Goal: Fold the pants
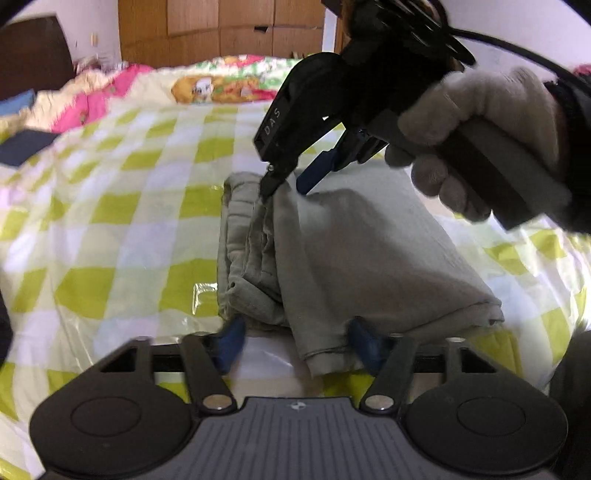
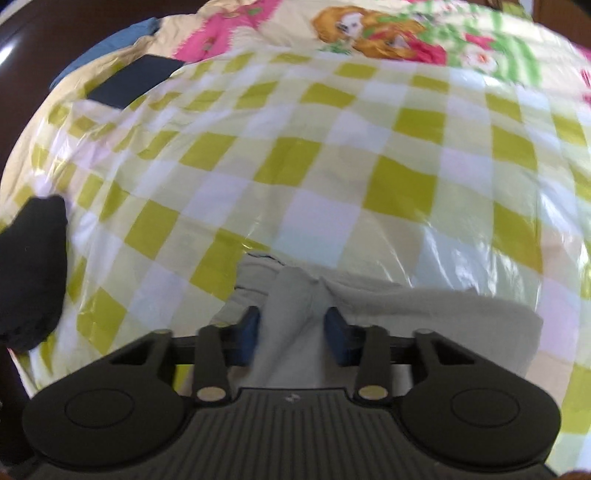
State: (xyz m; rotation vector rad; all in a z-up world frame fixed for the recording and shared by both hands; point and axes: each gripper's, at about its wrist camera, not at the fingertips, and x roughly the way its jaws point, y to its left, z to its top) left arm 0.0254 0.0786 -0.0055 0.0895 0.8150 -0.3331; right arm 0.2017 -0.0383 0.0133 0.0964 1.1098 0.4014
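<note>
Grey pants point(image 1: 354, 254) lie folded into a thick bundle on the green-checked bed cover point(image 1: 110, 221). My left gripper point(image 1: 295, 341) is open, its blue fingers point(image 1: 231, 341) on either side of the bundle's near edge. My right gripper point(image 1: 284, 184), held by a gloved hand point(image 1: 480, 147), is at the far edge of the bundle, tips touching the cloth, jaws apart. In the right wrist view the pants point(image 2: 291, 310) bulge between the right gripper's point(image 2: 293, 332) blue fingers point(image 2: 338, 332), which stand apart beside the fold.
A cartoon-print quilt point(image 1: 207, 85) lies bunched at the far end of the bed. A dark flat object point(image 2: 136, 81) lies at the far left of the cover. A wooden wardrobe point(image 1: 221, 29) stands behind. A black object point(image 2: 29, 273) is at the left edge.
</note>
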